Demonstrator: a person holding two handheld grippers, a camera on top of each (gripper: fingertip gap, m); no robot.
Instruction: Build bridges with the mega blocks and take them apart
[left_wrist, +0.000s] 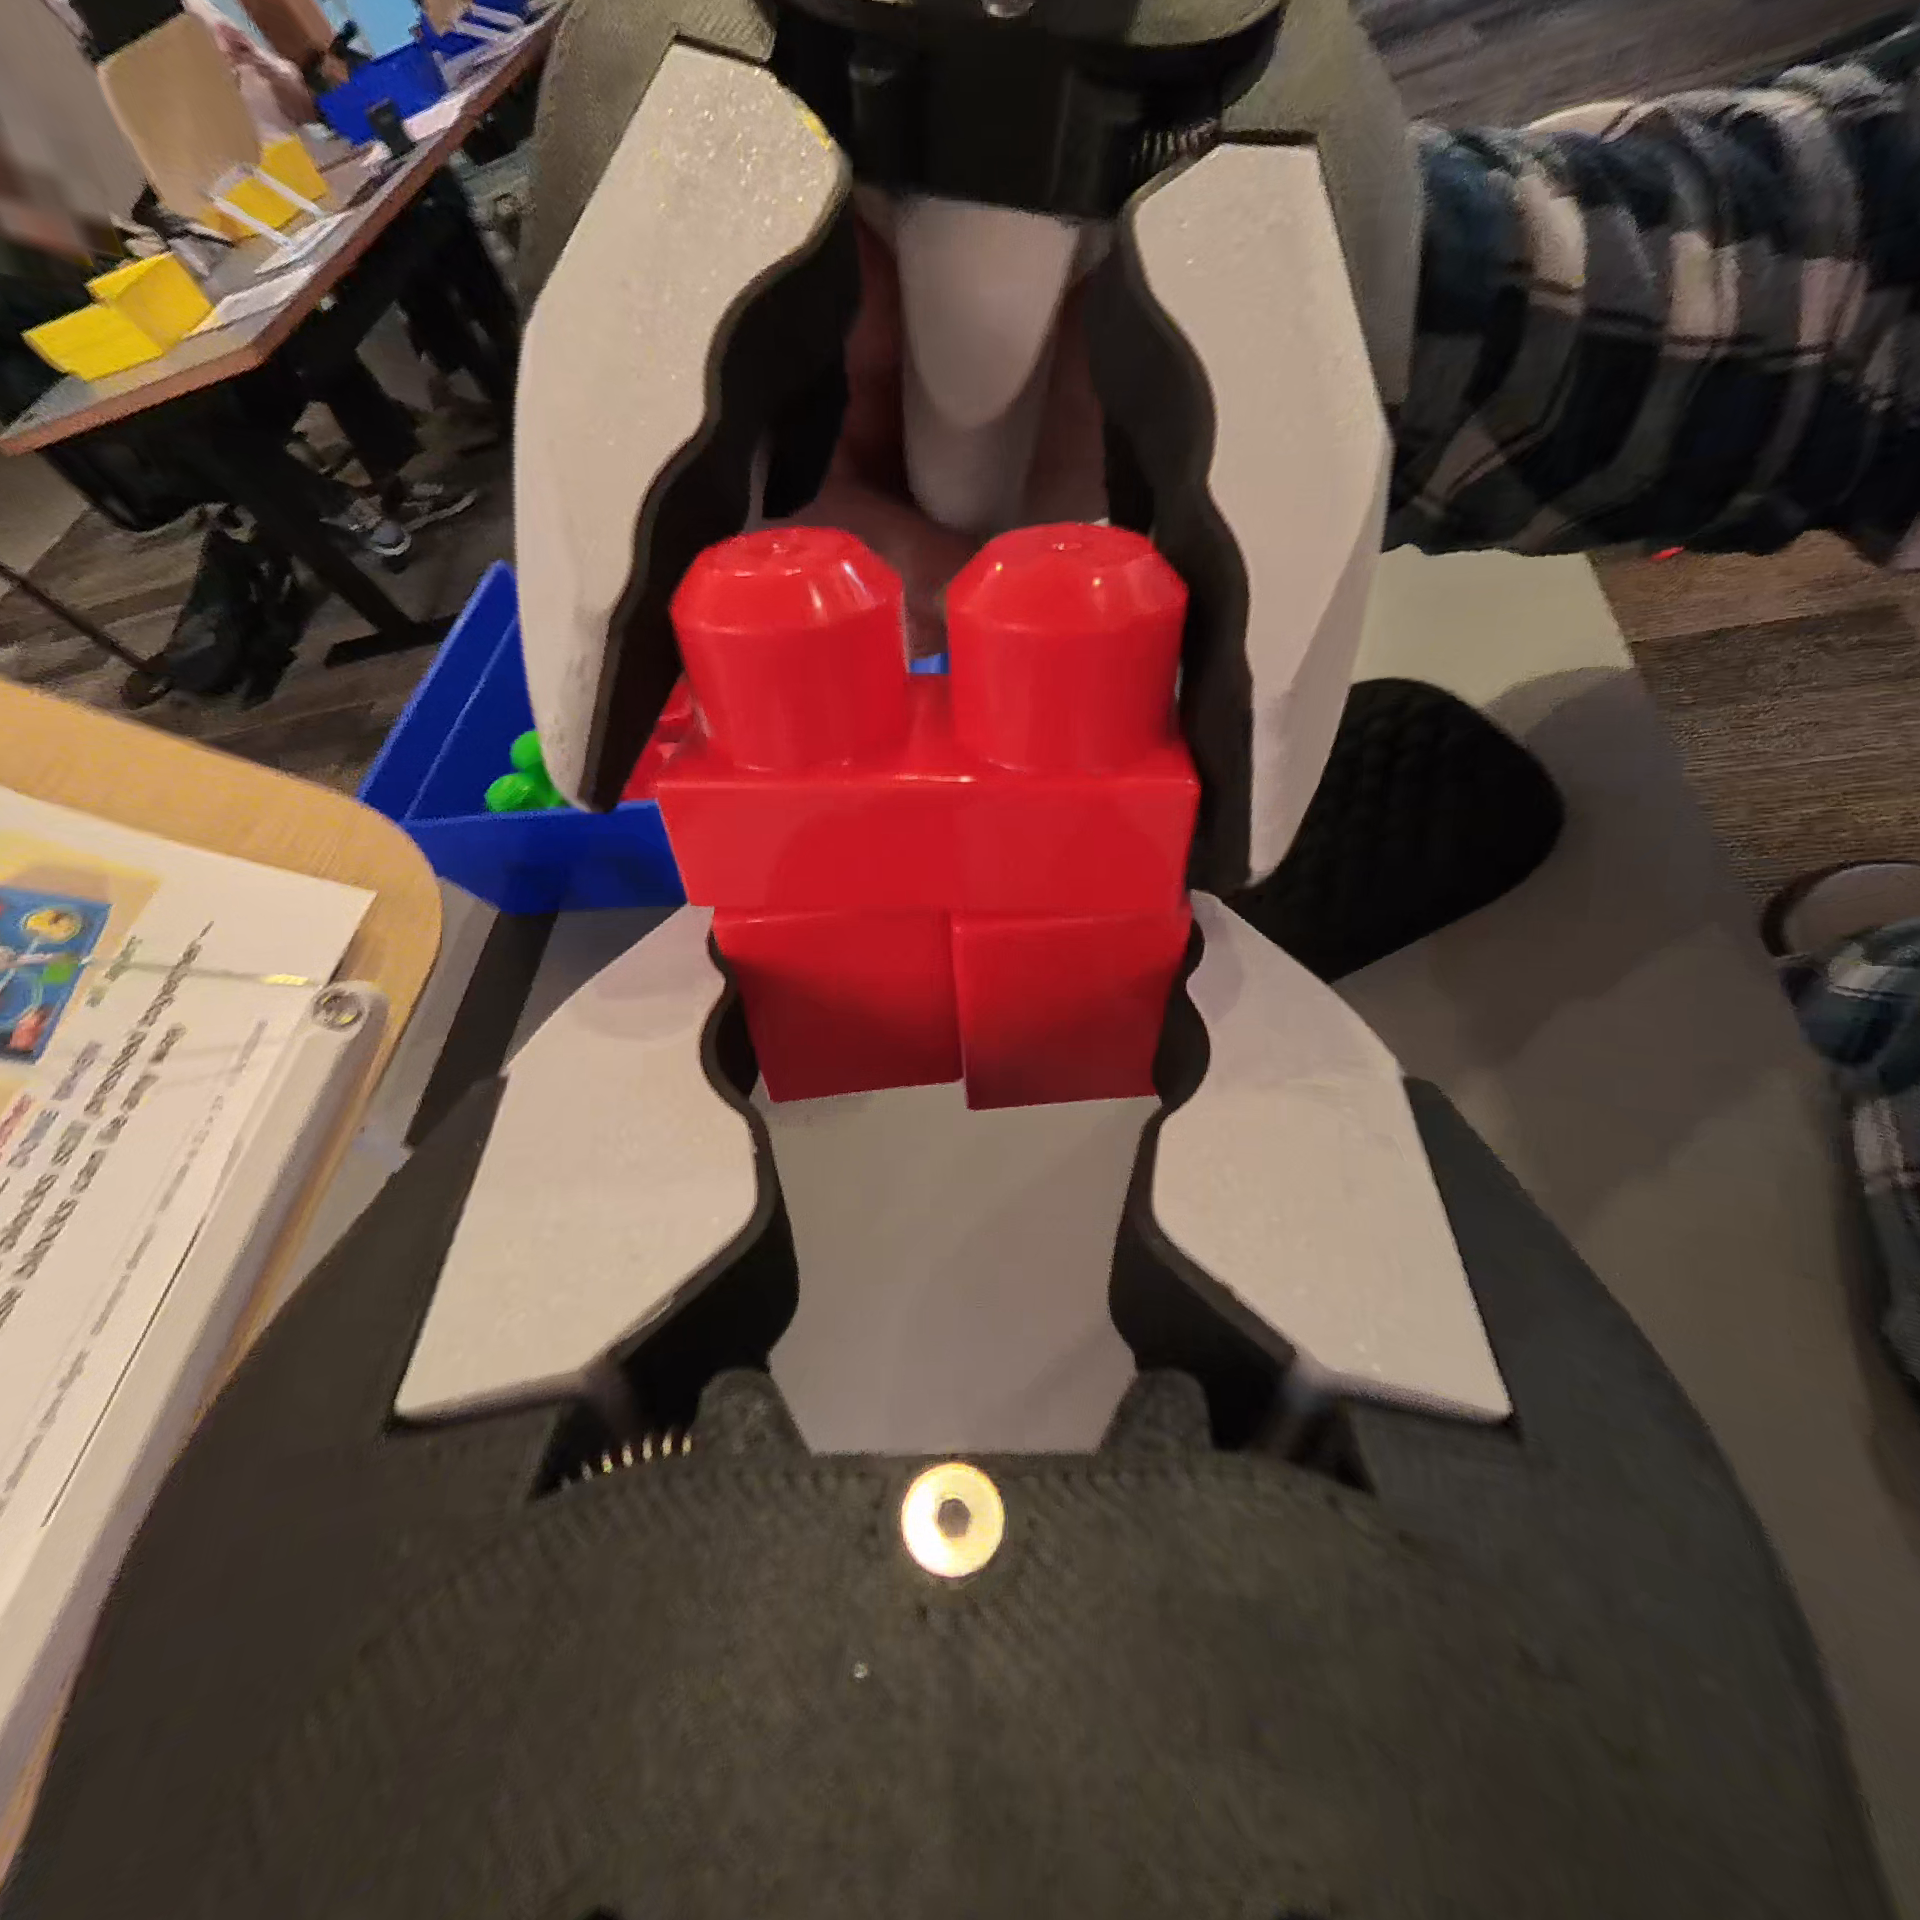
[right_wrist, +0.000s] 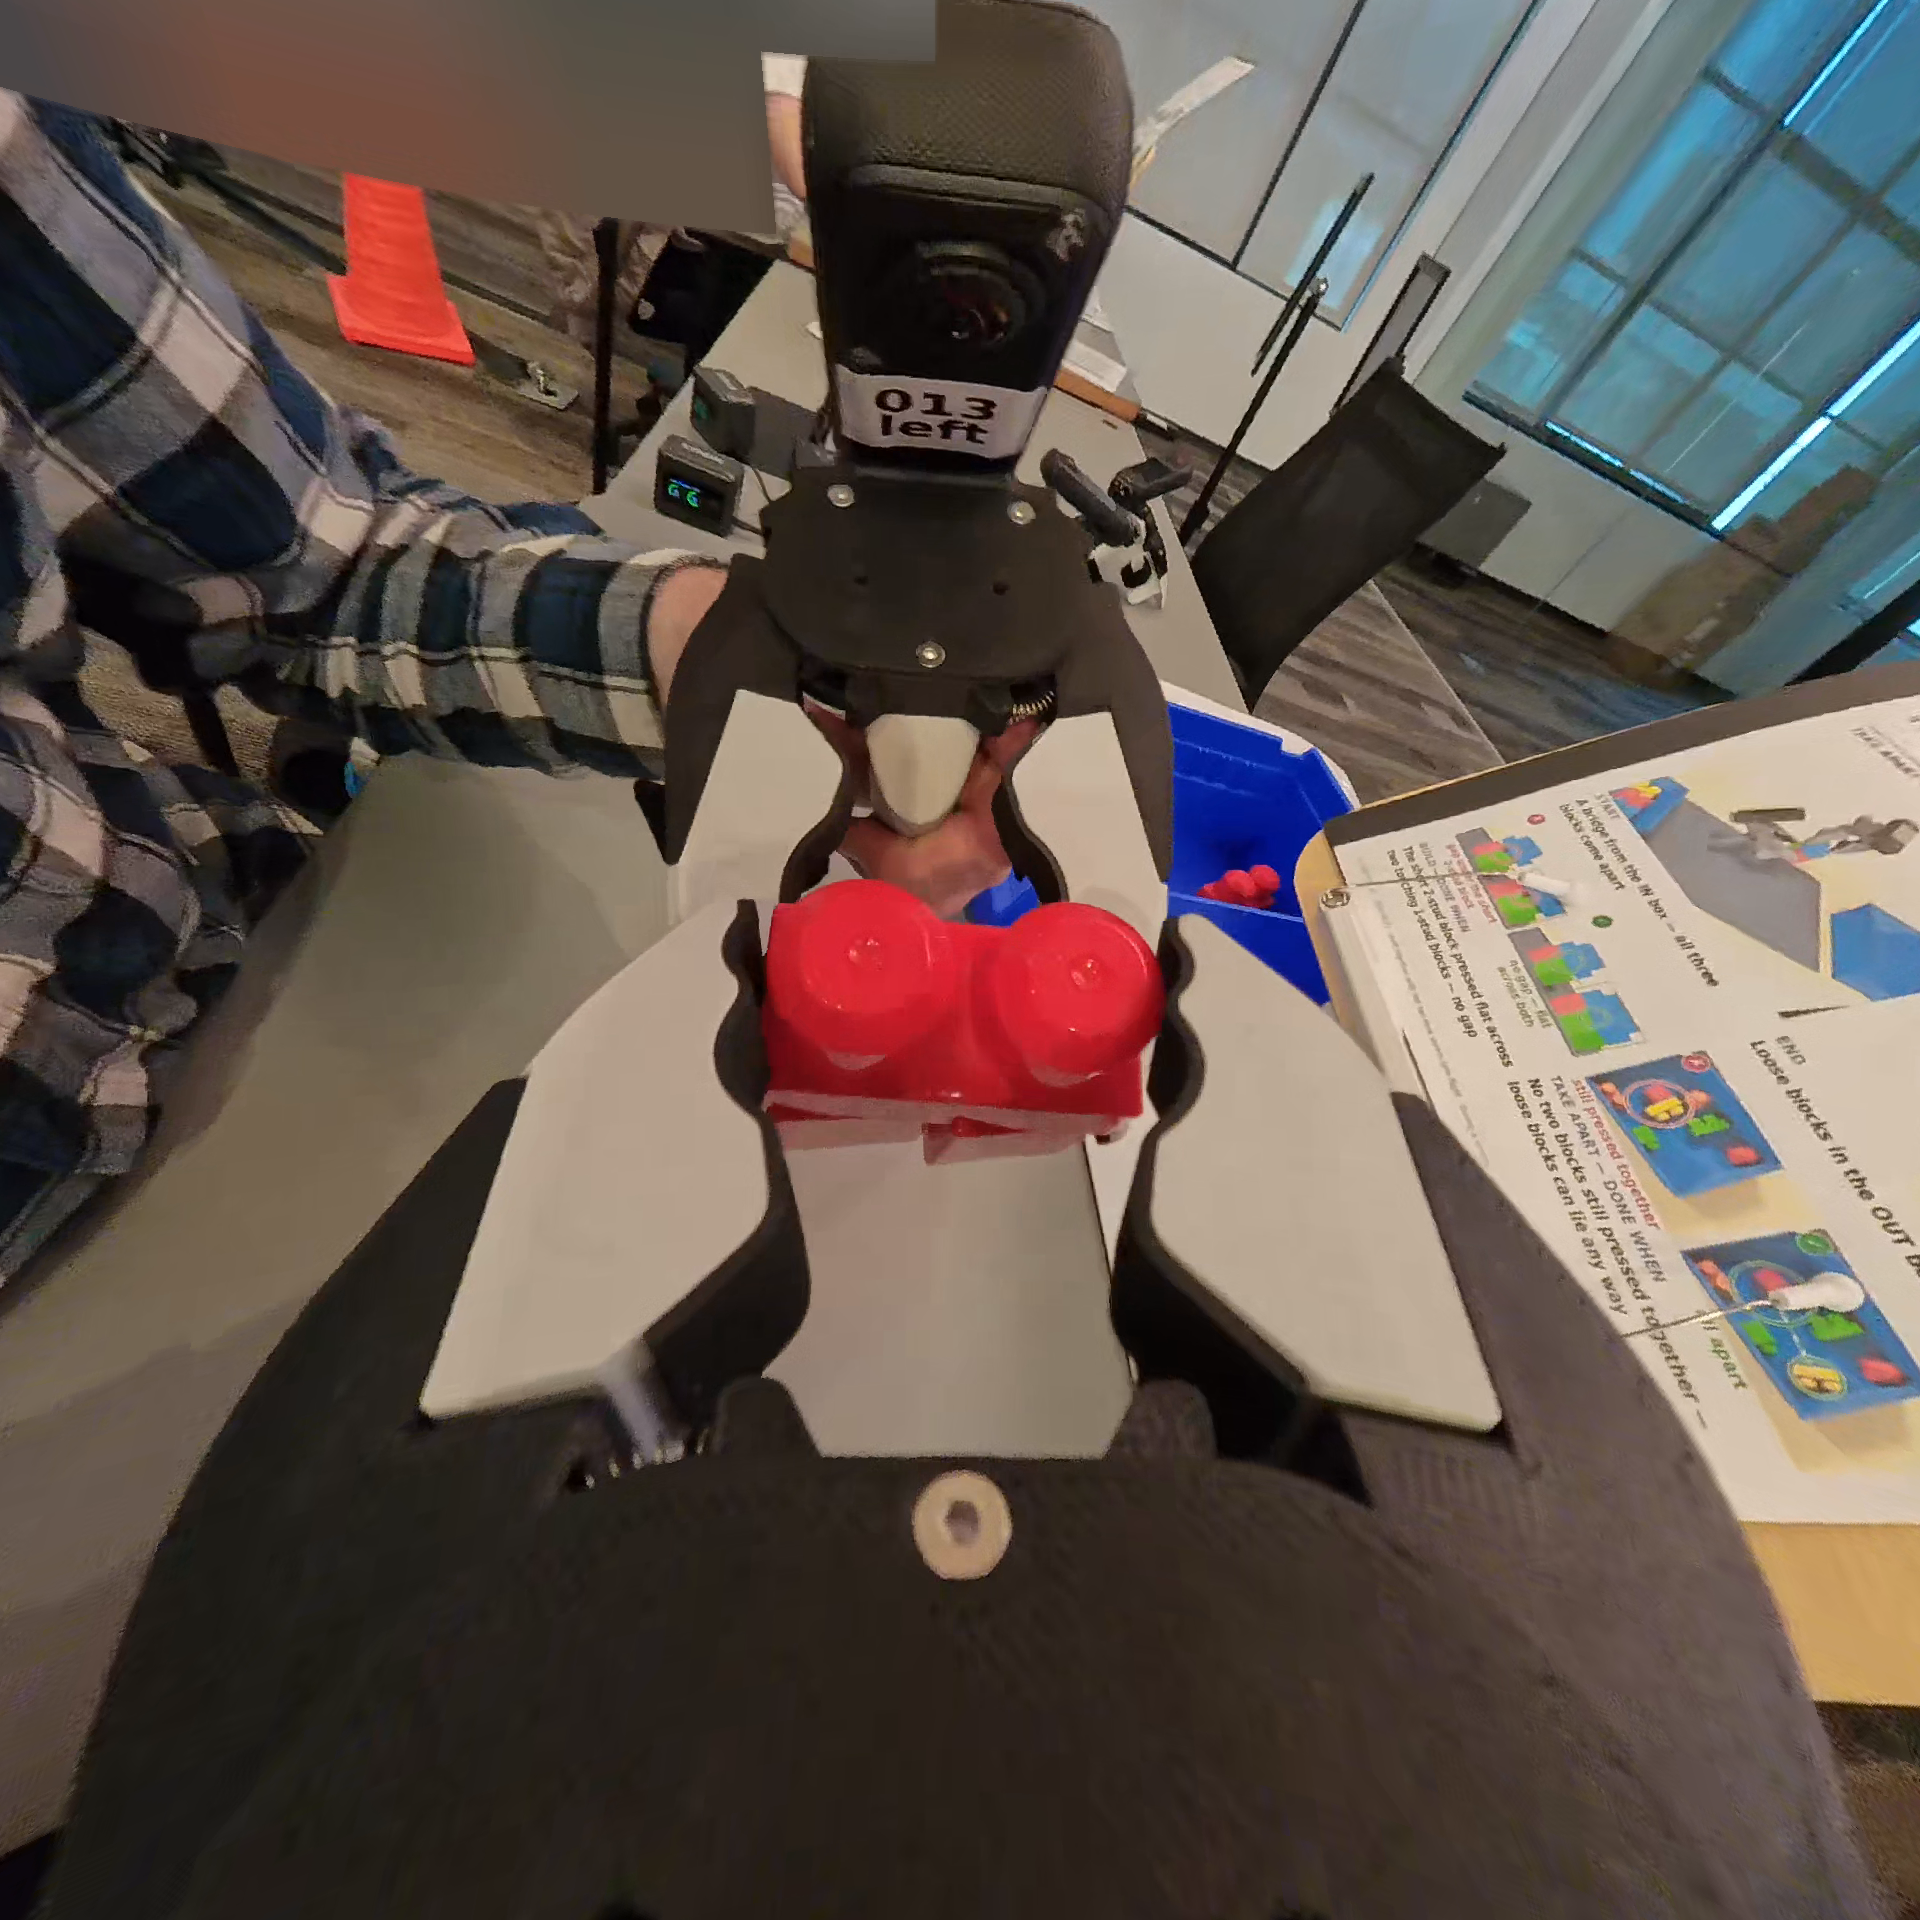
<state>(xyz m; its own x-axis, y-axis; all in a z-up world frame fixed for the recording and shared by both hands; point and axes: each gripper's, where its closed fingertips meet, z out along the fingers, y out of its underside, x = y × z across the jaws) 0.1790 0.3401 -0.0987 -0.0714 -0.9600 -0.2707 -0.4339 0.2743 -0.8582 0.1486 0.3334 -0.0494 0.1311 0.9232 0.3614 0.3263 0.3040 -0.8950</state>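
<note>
Red mega-block bridge (left_wrist: 935, 831), a two-stud block pressed across two single blocks set side by side, sits caught between both of my tongs at once, raised over the grey desk (left_wrist: 1558, 1091). My left tongs (left_wrist: 951, 997) are closed on the two lower blocks, the dark pads pressed to their outer sides. My right tongs (right_wrist: 951, 997), coming in from the opposite side, are closed on the two-stud block (right_wrist: 956, 1008) on top, pads tight against its ends; from the left wrist view they (left_wrist: 914, 800) reach down over the studs, straight ahead of the left pair.

Beyond the left tongs' tips and off to their left lies a blue bin (left_wrist: 468, 790) with green pieces (left_wrist: 520, 779) in it; from the right tongs the same bin (right_wrist: 1247, 831) stands ahead and to their right, and some red pieces (right_wrist: 1242, 885) show inside. A wooden board carrying a printed instruction sheet (right_wrist: 1662, 1091) lies just right of the right tongs. A plaid sleeve (right_wrist: 312, 623) runs in from the left of the right tongs to the hand behind the left pair.
</note>
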